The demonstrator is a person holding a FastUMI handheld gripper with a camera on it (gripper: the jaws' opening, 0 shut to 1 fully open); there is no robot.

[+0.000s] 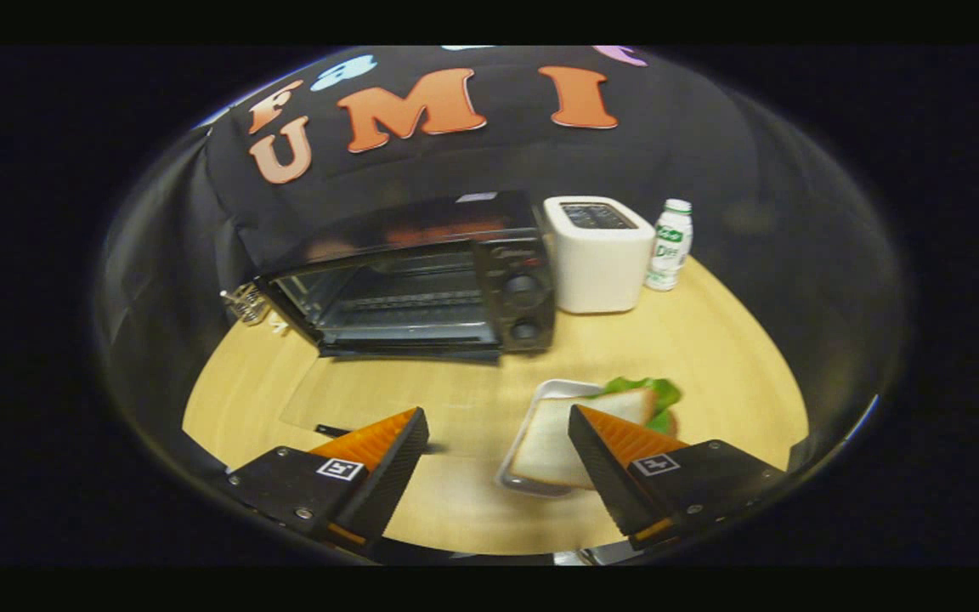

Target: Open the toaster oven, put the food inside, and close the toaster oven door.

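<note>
From the gripper view, the claw hangs above the wooden table with its two orange-faced fingers spread wide apart, nothing between them but bare tabletop.

One small white tray lies on the table toward its near edge, just ahead of the right finger, which partly covers it. The tray holds one sandwich: a slice of white bread on top and green lettuce poking out at the far side. The right fingertip overlaps the sandwich in the picture, but whether it touches cannot be told.

Beyond the fingers, toward the far edge of the table against the black cloth wall, stands one black toaster oven. Its door is down and lies flat on the table in front of it, a glassy pane, so the chamber is open. Inside, one wire rack shows, with nothing on it. Two round knobs sit one above the other on its right-hand panel.

Just beside the oven's right side stands one white pop-up toaster; whether the two touch cannot be told. Near that, further right, is one small white bottle with a green label, upright.

At the oven's left, near the table's left edge, is one small shiny object, too blurred to name.
</note>
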